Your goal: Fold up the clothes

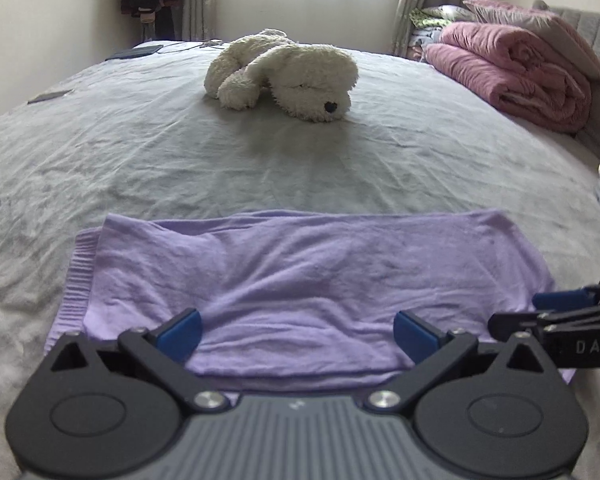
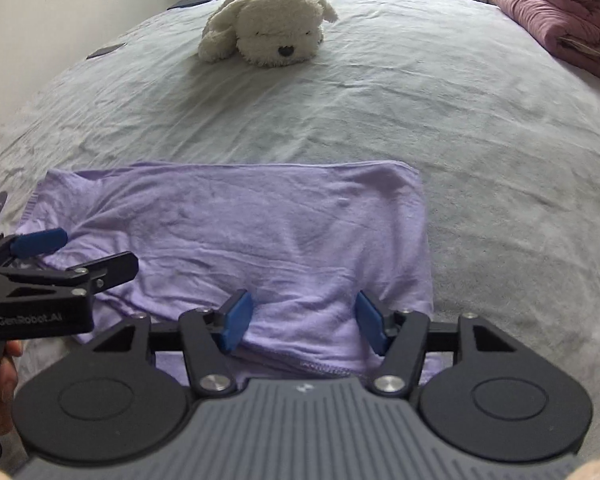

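Lilac cloth (image 1: 300, 276) lies folded into a wide band on the near part of the grey bedsheet (image 1: 180, 160), its long edges running left to right and a ribbed hem showing at its left end. The left gripper (image 1: 296, 334) hangs over the near edge of the garment with its blue pads spread as wide as they go; nothing sits between them but the flat fabric below, and they pinch none of it. The right gripper (image 2: 302, 322) is just to the right, over the near right corner of the same garment, its jaws partly drawn in (no fold is caught between the pads, which stand clear of each other). Each tool shows in the other's view: the right one's fingers enter from the right edge of the left camera, the left one's from the left edge of the right camera, with a hand (image 2: 0, 392) on its grip. Farther off, mid-bed, a white plush dog (image 1: 284, 74) lies on its side. A rolled pink quilt (image 1: 512, 76) sits at the far right.
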